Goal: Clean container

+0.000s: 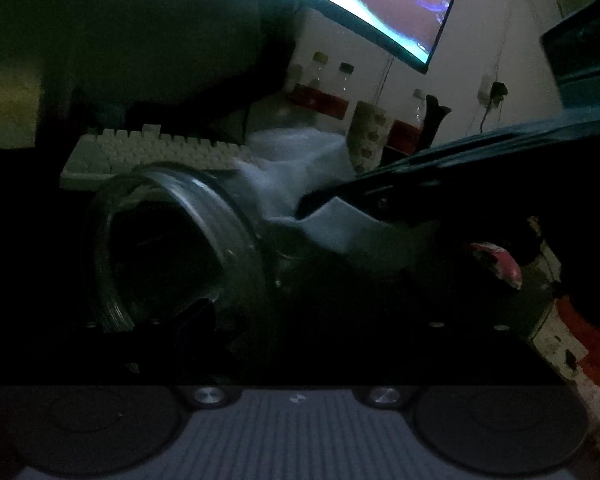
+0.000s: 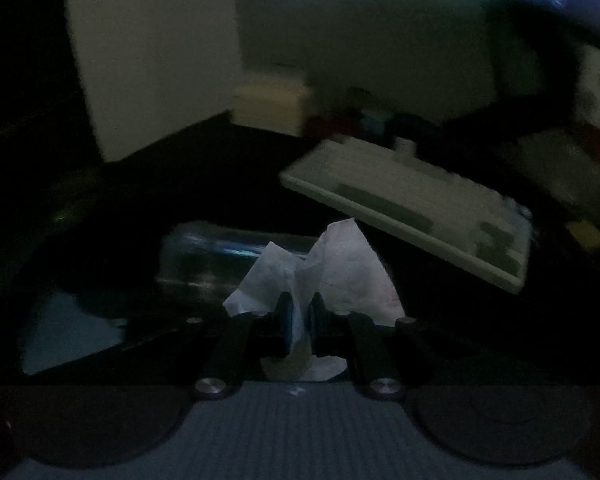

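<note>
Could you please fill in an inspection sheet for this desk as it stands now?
Surface: dark desk, dimly lit.
Job's things: clear jar tilted on its side, mouth towards the left camera; white tissue against its wall.
Clutter: white keyboard, capped bottles with red liquid, patterned cup.
Grippers: right gripper shut on the tissue; left gripper around the jar, fingers too dark to make out.
Cables: wires and a plug on the wall.
Surroundings: lit monitor, pale wall.

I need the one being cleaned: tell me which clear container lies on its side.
The glass jar nearest the camera, mouth open, tissue against it. The bottles behind stand upright, capped.
</note>
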